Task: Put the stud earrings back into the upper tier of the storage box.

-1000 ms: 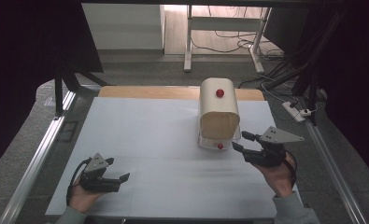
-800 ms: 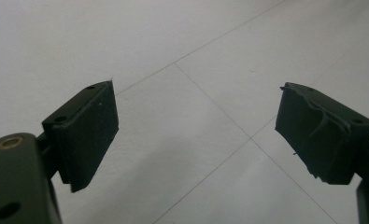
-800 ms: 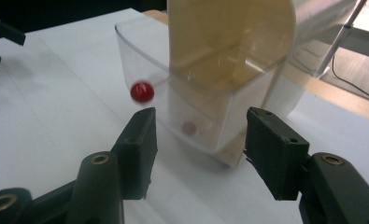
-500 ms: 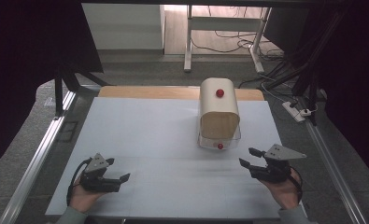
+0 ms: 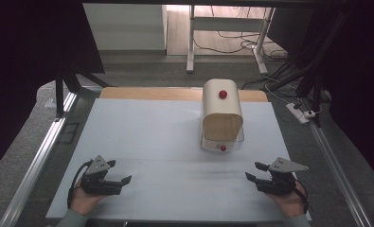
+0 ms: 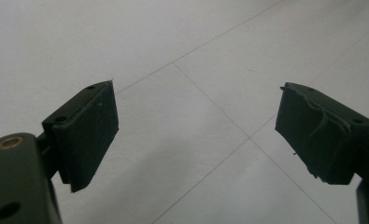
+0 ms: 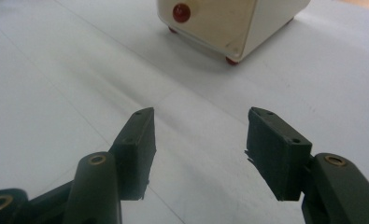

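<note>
Cream-and-wood bread box (image 5: 222, 116) sits ahead and inboard of the right gripper (image 5: 256, 172), well apart, its long axis running away from the person, red-knobbed end (image 7: 181, 12) facing those jaws. Both grippers gape wide and hold nothing; the left gripper (image 5: 119, 180) rests low over bare white tabletop (image 5: 142, 142). Risk, I'd say: a hurried reach could glance off the small knob and shove the box along the smooth surface.

A cream bread box (image 5: 222, 113) with a red knob (image 5: 223, 94) stands toward the far right of the white table (image 5: 151, 137); the left gripper (image 5: 120, 181) rests near the front left edge, jaws apart; the right gripper (image 5: 254, 172) sits at the front right, apparently open too, well apart from the box.
</note>
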{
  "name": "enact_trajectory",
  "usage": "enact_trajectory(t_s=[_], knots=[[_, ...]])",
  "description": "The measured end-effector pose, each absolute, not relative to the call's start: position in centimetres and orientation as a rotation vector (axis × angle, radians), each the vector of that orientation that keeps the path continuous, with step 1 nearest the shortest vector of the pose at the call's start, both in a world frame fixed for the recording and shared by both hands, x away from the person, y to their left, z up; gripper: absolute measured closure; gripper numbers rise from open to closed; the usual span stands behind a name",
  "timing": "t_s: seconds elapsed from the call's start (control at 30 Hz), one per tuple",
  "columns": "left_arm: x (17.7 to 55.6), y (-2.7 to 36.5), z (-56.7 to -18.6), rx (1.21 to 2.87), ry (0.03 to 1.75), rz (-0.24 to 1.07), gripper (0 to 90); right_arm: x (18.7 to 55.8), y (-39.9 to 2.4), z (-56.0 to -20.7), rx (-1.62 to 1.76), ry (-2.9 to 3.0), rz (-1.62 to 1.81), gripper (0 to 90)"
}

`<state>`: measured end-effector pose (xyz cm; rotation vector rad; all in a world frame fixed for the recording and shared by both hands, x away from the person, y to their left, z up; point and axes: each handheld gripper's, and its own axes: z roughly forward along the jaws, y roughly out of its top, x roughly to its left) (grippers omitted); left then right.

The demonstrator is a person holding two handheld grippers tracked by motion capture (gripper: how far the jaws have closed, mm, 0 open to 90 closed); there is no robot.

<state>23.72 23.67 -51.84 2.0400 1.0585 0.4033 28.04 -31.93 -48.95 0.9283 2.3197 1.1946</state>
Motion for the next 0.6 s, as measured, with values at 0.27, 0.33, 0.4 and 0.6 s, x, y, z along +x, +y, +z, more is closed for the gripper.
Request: enact_trajectory(t_s=[0.27,0.33,0.4,0.6], knots=[[23.70,23.67,-51.83,2.042,1.054,0.403,12.9,28.03,-31.81,-49.40,0.916,2.332,1.171,41.0],[23.69,23.66,-51.82,2.043,1.054,0.404,12.9,28.01,-31.81,-49.40,0.917,2.330,1.170,41.0],[23.69,23.64,-51.83,2.044,1.053,0.404,12.9,28.02,-31.83,-49.40,0.916,2.332,1.168,41.0],[23.70,23.67,-51.83,2.043,1.053,0.405,12.9,28.05,-31.89,-49.43,0.920,2.333,1.168,40.6]])
